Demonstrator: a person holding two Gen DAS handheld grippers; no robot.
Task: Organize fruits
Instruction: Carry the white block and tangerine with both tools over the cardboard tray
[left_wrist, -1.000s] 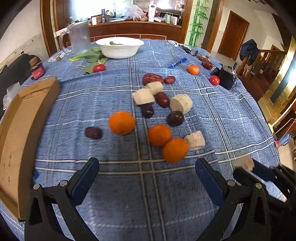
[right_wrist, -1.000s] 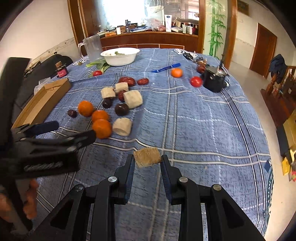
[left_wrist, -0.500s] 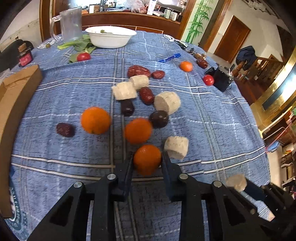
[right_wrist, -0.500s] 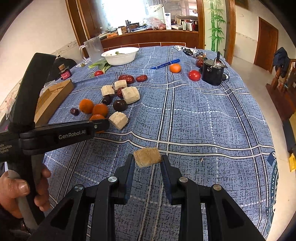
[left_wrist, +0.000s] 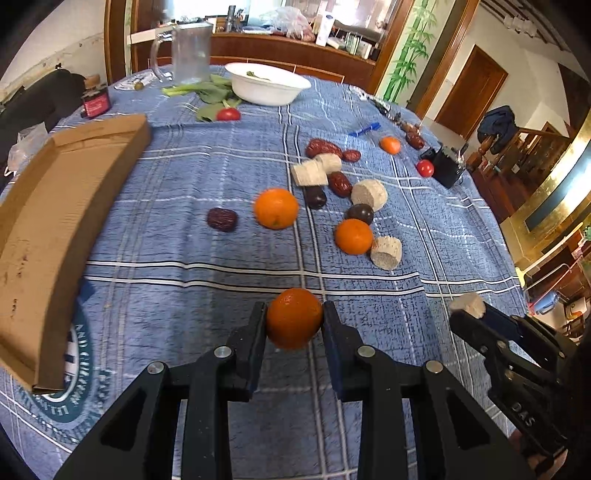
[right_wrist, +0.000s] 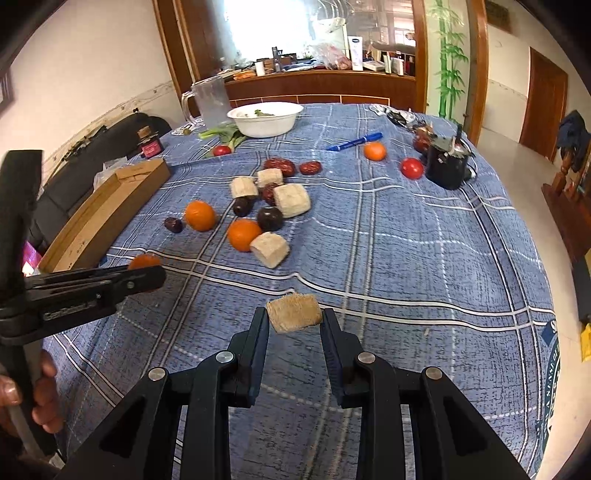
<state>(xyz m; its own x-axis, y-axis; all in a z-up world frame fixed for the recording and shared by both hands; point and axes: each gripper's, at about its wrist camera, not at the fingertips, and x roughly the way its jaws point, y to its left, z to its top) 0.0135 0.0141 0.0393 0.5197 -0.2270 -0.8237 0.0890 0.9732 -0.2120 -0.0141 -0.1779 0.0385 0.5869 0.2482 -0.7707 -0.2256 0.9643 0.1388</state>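
Observation:
My left gripper (left_wrist: 294, 321) is shut on an orange (left_wrist: 294, 318), held just above the blue plaid tablecloth (left_wrist: 184, 288). My right gripper (right_wrist: 294, 317) is shut on a tan sugarcane chunk (right_wrist: 293, 312); in the left wrist view that chunk (left_wrist: 468, 305) shows at the right. Farther out lie two more oranges (left_wrist: 276, 208) (left_wrist: 353, 236), several dark red dates (left_wrist: 221, 219), dark plums (left_wrist: 360, 213) and several pale sugarcane chunks (left_wrist: 386, 253). The left gripper and its orange (right_wrist: 144, 261) appear at the left of the right wrist view.
A cardboard tray (left_wrist: 55, 221) lies along the left side. At the far end stand a white bowl (left_wrist: 267, 88), a clear pitcher (left_wrist: 188, 53), green leaves, a small tomato (left_wrist: 228, 114), a blue pen (left_wrist: 364, 130), another orange (left_wrist: 390, 145) and a black device (left_wrist: 446, 166). A hand (right_wrist: 40, 391) grips the left tool.
The left gripper went from wide open to shut on the nearest orange, then drew it back toward me and left, away from the pile. The right gripper kept its sugarcane chunk, almost still.

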